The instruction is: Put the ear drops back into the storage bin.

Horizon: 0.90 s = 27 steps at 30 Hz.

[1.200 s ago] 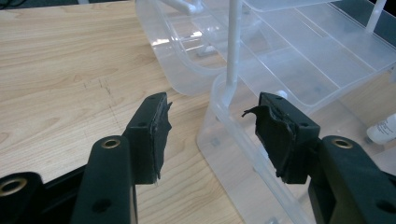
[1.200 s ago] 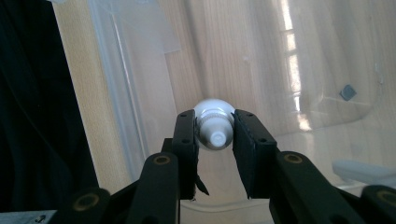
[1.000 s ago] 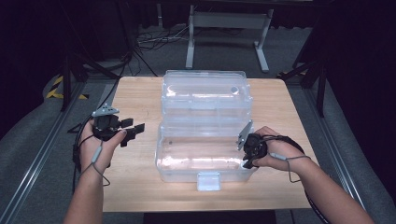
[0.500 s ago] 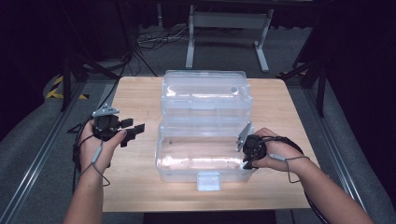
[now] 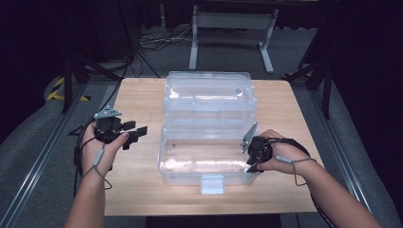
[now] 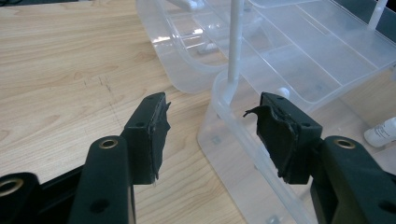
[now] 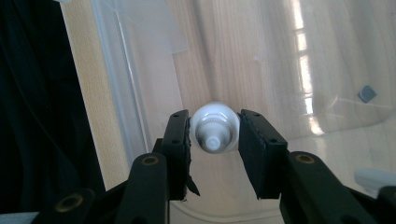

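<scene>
White bottle (image 7: 214, 133) sits between the right tongs (image 7: 214, 140), whose jaws have just been opening over the clear box (image 5: 209, 161): a release, probably. Next, lift clear. Left tongs (image 6: 210, 135) wait released above the bench (image 5: 138, 95).

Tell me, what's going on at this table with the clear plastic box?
A person holds a two-jaw gripper in each hand at a wooden table, working over an open clear plastic box. The right gripper is down in the box's near tray with a small white bottle between its jaws, which have just been opening; the left pad looks to touch it, the right stands slightly apart. The left gripper hovers open beside the box's left corner, gripping nothing.
</scene>
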Each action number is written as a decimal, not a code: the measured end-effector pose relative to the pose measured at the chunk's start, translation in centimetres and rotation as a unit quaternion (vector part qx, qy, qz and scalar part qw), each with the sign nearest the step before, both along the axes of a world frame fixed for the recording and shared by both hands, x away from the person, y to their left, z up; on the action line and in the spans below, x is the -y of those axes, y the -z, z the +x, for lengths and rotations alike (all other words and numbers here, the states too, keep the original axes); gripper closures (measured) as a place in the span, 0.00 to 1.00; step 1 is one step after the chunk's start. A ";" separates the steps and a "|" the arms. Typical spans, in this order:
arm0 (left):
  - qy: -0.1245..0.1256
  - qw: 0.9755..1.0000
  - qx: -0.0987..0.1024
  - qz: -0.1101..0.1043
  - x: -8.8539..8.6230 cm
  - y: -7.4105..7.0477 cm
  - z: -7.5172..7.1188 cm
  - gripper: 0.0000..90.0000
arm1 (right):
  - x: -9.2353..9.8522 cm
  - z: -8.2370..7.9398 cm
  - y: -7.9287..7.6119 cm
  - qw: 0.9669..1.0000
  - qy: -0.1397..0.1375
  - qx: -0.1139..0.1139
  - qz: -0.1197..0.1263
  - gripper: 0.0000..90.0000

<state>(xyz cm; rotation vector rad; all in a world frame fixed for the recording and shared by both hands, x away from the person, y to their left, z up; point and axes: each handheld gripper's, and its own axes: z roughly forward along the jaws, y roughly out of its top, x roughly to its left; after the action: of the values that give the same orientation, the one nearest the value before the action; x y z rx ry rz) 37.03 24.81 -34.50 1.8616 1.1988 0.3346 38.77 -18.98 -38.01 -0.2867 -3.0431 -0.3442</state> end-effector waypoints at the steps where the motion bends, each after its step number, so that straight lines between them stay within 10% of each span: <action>1: 0.000 1.000 -0.001 -0.001 0.0 0.0 0.0 0.49 | 0.1 0.0 -0.1 1.000 0.001 0.001 0.005 0.70; 27: 0.004 1.000 0.001 0.000 0.0 0.1 0.0 0.46 | 0.2 -1.5 -3.9 0.996 0.008 0.023 0.083 0.65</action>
<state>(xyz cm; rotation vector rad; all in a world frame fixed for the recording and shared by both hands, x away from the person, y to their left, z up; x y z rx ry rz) 37.03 24.82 -34.59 1.8645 1.1898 0.3314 37.32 -19.17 -34.07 -0.2954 -3.0335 -0.6084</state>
